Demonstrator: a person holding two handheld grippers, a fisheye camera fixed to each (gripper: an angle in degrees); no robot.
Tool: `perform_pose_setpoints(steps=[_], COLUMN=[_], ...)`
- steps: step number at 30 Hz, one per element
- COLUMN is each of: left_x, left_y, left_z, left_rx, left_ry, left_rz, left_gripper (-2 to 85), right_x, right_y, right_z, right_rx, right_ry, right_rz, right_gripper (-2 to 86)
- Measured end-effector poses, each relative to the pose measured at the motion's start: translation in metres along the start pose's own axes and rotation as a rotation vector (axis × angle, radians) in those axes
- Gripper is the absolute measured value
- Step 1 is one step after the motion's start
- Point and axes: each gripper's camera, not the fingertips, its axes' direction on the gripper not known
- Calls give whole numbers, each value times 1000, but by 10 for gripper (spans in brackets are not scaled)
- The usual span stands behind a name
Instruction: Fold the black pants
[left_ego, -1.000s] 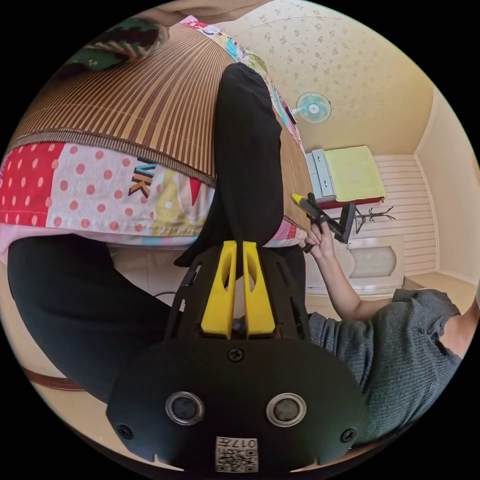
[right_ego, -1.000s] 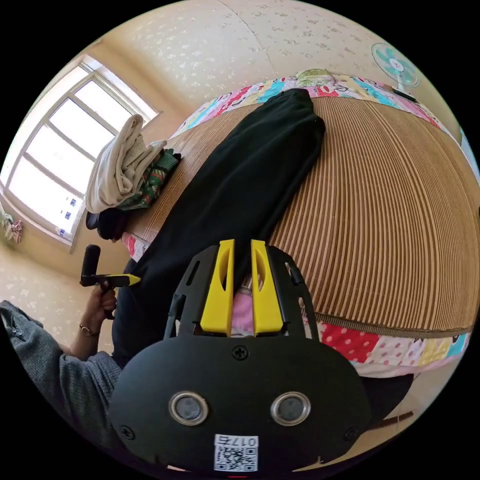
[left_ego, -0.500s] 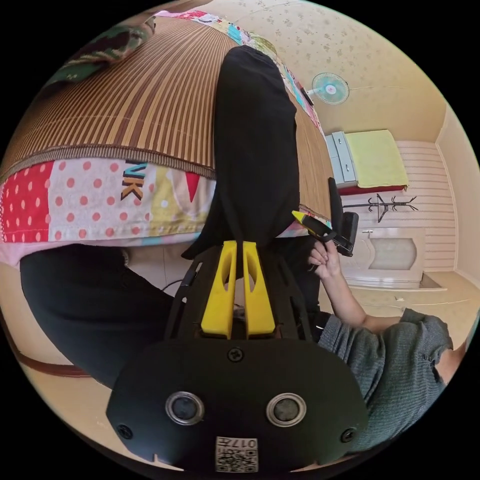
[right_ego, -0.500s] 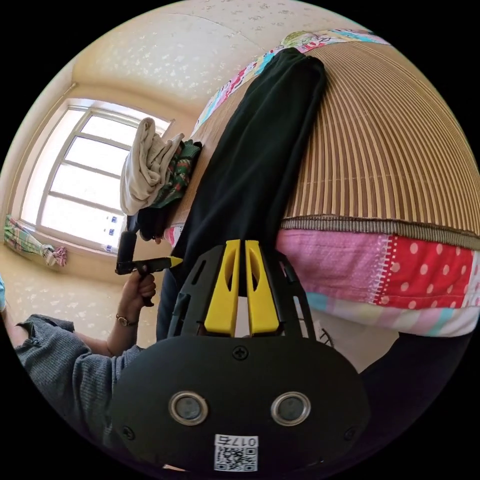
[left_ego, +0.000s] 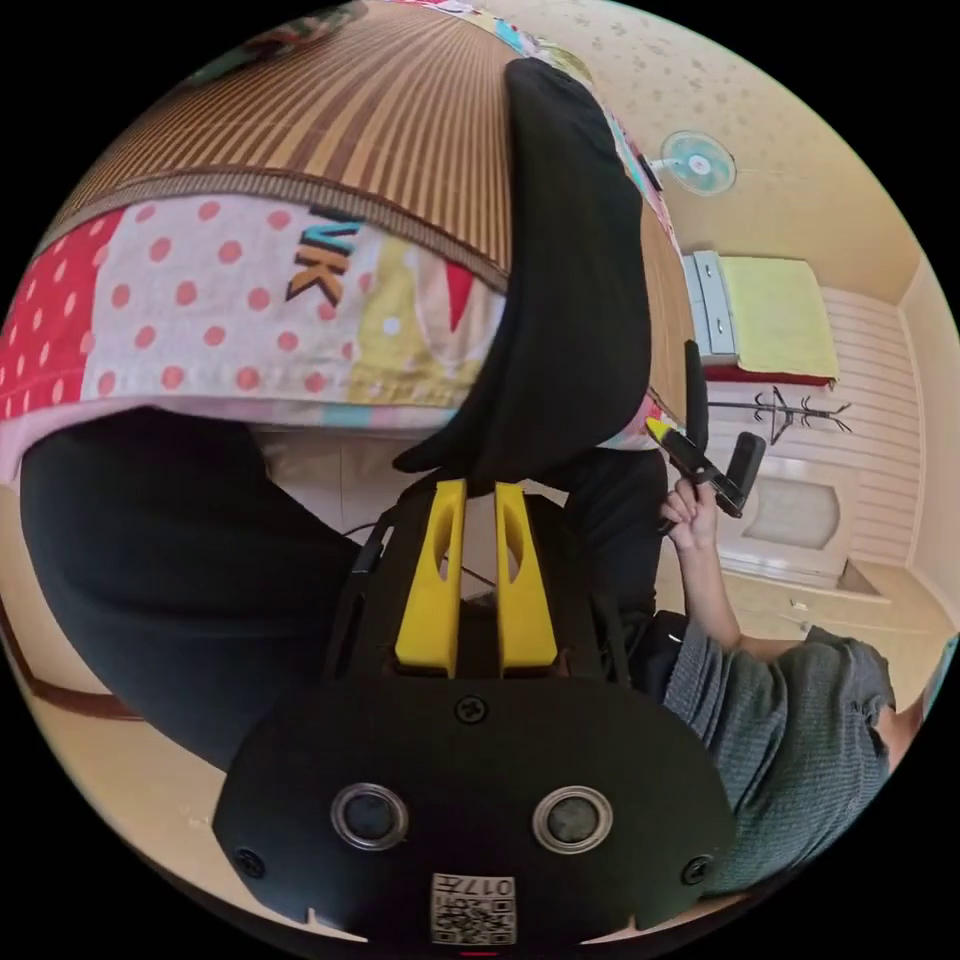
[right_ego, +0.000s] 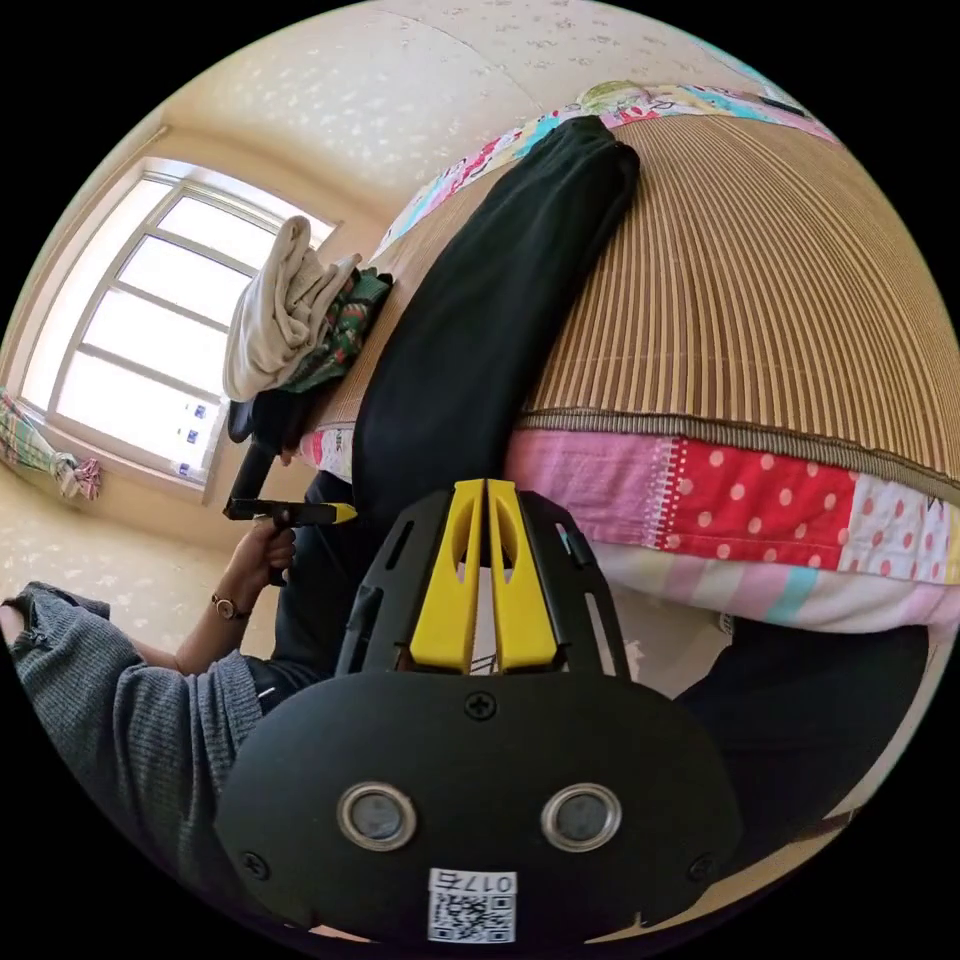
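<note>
While the left gripper (left_ego: 478, 487) has its yellow jaws a little apart, with the hem of the black pants (left_ego: 570, 300) hanging just past their tips and not pressed between them, the right gripper (right_ego: 485, 487) is clamped tight on the other corner of that same hem. Just beyond each pair of jaws the pants hang over the patchwork quilt (right_ego: 760, 500) at the bed's edge, then run away from both grippers as one long folded strip along the striped bamboo mat (right_ego: 760, 290). Off to the left gripper's side, seen from the right gripper view, a pile of clothes (right_ego: 290, 320) sits at the mat's edge (cream cloth on top, green patterned cloth under it). Farther off stand a window (right_ego: 150, 330), and, in the left gripper view, a wall fan (left_ego: 697, 163) and a cabinet with a yellow cover (left_ego: 770, 315).
</note>
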Motion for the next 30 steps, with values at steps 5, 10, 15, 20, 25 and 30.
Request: perform_pose_setpoints(steps=[5,10,15,20,25,30], left_x=[-1,13,24,17,4,13], left_y=[12,6,7,15,7,-5], left_z=[-24,-24,-17,-12,-10,-11], left_rx=[137,138,136,134,145,195], left_ry=[69,94,125,96,135,144], left_rz=[9,61,50,-12,-49,-32], left_gripper=[65,64,60,52,51,54], right_x=[35,68,101,119,114,154], right_y=[-85,-202,-298,-356,-354,-330], right_z=[-27,-17,11,38,16,35], right_rx=[138,197,288,216,361,346], right_ry=[-36,-38,15,28,16,-90], right_rz=[53,120,296,364,332,403], right_gripper=[44,72,84,70,22,23])
